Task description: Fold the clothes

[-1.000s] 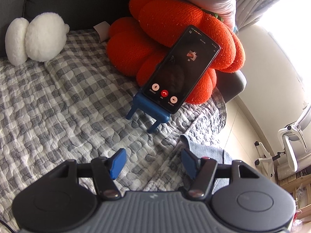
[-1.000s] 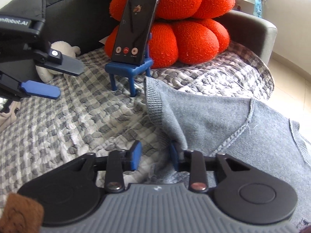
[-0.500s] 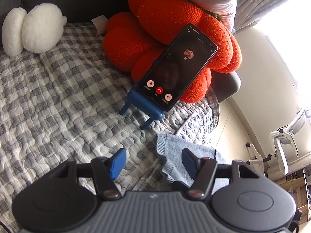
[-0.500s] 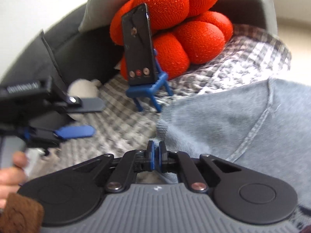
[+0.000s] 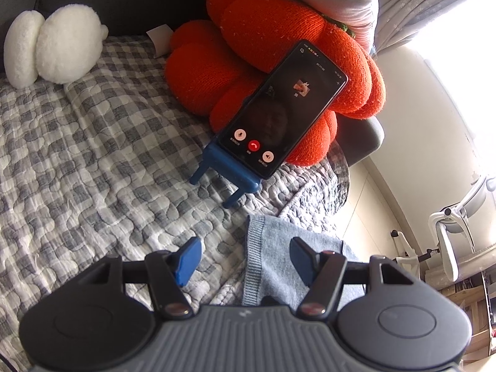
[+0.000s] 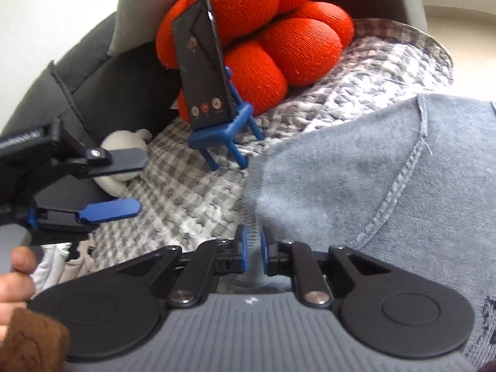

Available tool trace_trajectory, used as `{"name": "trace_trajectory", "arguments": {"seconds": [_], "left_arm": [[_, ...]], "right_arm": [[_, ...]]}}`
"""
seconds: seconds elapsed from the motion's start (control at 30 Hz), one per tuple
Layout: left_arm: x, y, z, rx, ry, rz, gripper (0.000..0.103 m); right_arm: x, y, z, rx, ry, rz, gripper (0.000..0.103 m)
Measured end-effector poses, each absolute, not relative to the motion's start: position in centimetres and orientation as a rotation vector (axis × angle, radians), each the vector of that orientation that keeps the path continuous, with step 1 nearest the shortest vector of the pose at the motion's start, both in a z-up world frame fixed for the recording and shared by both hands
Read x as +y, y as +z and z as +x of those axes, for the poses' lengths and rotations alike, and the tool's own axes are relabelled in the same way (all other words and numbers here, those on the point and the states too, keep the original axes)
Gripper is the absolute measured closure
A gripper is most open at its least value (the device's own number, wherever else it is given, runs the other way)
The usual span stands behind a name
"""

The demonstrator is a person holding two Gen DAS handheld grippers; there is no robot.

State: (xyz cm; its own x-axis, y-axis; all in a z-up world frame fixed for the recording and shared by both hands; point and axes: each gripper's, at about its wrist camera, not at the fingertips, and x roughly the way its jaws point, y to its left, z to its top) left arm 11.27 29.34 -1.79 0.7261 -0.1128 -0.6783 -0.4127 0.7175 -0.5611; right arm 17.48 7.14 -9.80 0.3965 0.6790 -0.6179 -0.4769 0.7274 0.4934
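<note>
A grey-blue knit sweater [image 6: 356, 192] lies on the checked quilt [image 5: 93, 161], spreading to the right. Its ribbed hem runs into the narrow gap of my right gripper [image 6: 253, 249], whose jaws are opening; the blue pads stand slightly apart beside the cloth. In the left wrist view a corner of the sweater [image 5: 279, 266] lies under my left gripper [image 5: 245, 260], which is open and hangs above it with nothing pinched. The left gripper [image 6: 136, 186] also shows at the left of the right wrist view, over bare quilt.
A phone [image 5: 279, 124] leans on a small blue chair-shaped stand [image 5: 229, 173] just beyond the sweater. Orange knitted cushions [image 5: 279, 37] and a white plush toy [image 5: 55, 49] sit against the dark sofa back. The quilt's edge and the floor are at the right.
The sweater's corner slid left, under the left gripper. The right gripper shut on the hem, rolled, and its pads now stand slightly apart again.
</note>
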Motion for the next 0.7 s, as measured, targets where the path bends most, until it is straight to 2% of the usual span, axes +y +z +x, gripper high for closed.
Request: {"name": "trace_trajectory", "arguments": {"seconds": [0.37, 0.5, 0.7], "left_arm": [[29.0, -2.2, 11.2, 0.758, 0.163, -0.806, 0.039], [28.0, -2.0, 11.4, 0.771, 0.129, -0.784, 0.039], [27.1, -1.4, 11.0, 0.792, 0.091, -0.761, 0.039]], "right_arm": [[6.6, -8.9, 17.4, 0.843, 0.624, 0.255, 0.087], [7.1, -9.9, 17.3, 0.902, 0.646, 0.289, 0.087], [5.8, -7.8, 15.3, 0.879, 0.644, 0.296, 0.086]]}}
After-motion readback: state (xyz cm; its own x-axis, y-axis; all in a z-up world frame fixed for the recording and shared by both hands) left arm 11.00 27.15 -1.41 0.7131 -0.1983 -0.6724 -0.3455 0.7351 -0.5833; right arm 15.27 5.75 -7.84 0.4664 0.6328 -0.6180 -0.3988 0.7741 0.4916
